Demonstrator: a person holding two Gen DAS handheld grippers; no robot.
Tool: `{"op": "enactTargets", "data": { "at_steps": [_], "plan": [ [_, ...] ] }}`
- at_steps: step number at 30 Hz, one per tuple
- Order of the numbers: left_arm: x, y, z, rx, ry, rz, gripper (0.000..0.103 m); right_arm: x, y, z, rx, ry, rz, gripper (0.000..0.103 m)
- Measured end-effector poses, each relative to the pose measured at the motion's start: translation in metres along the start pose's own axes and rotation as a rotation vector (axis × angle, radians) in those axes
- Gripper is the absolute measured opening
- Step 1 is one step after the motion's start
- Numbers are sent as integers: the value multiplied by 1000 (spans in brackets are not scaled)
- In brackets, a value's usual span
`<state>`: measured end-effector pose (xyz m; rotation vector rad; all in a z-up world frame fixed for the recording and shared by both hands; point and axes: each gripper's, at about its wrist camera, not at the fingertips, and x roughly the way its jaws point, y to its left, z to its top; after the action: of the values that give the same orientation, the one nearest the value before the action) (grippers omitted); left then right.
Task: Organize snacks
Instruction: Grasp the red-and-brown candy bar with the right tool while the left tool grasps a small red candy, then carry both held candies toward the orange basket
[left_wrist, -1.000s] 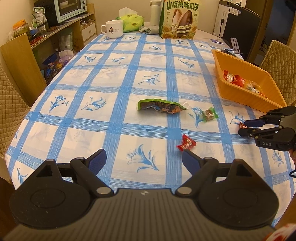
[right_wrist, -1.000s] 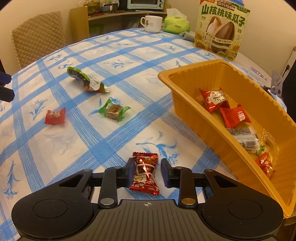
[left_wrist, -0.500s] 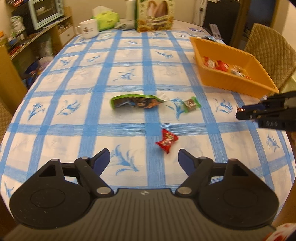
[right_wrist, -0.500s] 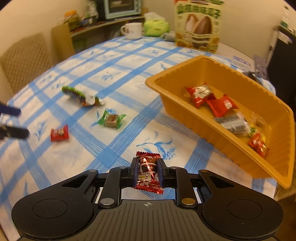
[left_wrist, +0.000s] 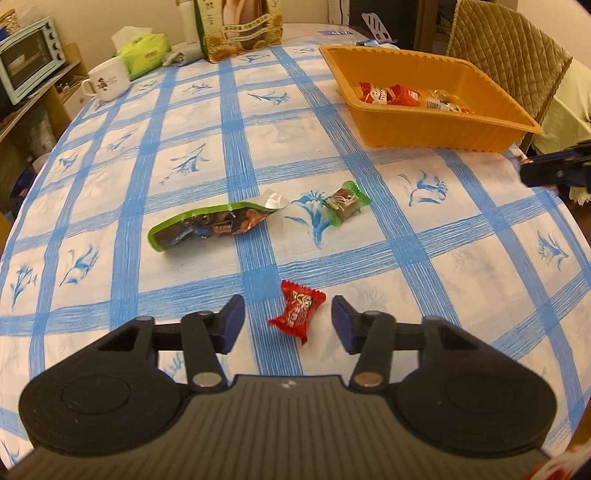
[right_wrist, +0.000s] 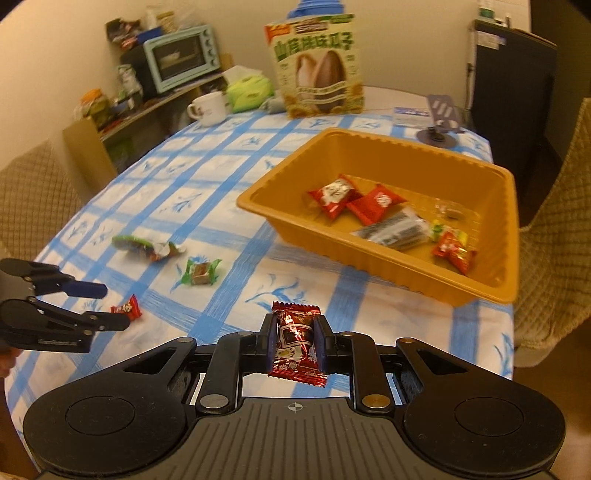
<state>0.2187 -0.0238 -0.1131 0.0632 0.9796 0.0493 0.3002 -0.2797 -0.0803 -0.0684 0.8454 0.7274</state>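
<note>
- Small red candy (left_wrist: 297, 311) lies flat on the counter (left_wrist: 184, 122), between the left tool's (left_wrist: 288, 325) pads, touching neither; jaws have just been closing, gap on both sides.
- Dark red candy (right_wrist: 297, 341) pinched upright in the right tool (right_wrist: 295, 341), lifted off the cloth, short of the orange tray (right_wrist: 376, 269).
- Green-wrapped candy (left_wrist: 345, 202) and long green packet (left_wrist: 214, 225) lie farther up, apart from each other; open cloth around them.
- Tray sits near the counter's right edge, several wrapped snacks inside.
- Right wrist view alone shows the tray floor fully; left wrist view shows only the right tool's tip at its right border.
</note>
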Motion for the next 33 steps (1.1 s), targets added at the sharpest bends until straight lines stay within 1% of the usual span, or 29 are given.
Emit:
{"op": "enactTargets", "data": {
  "at_steps": [1, 7, 9, 12, 19, 23, 28, 33],
  "plan": [
    [2, 0, 1, 4, 2, -1, 46, -5, -4, -2, 17, -5, -9, 21],
    [10, -3, 2, 27, 23, -23, 31, -13, -13, -5, 51, -13, -29, 21],
    [11, -3, 2, 32, 28, -27, 21, -16, -15, -5, 57, -16, -35, 21],
    [11, -2, 1, 29, 27, -34, 17, -18, -17, -6, 65, -18, -41, 21],
    [3, 3, 3, 13, 9, -42, 15, -19, -19, -3, 68, -28, -41, 21],
    [-10, 9, 11, -17, -20, -54, 15, -19, -21, 2, 67, -41, -39, 21],
    [-27, 12, 31, -30, -75, -64, 15, -20, -24, 12, 65, -63, -36, 21],
    [-39, 6, 61, -26, -135, -91, 15, -22, -29, 21, 69, -80, -33, 21]
  ]
}}
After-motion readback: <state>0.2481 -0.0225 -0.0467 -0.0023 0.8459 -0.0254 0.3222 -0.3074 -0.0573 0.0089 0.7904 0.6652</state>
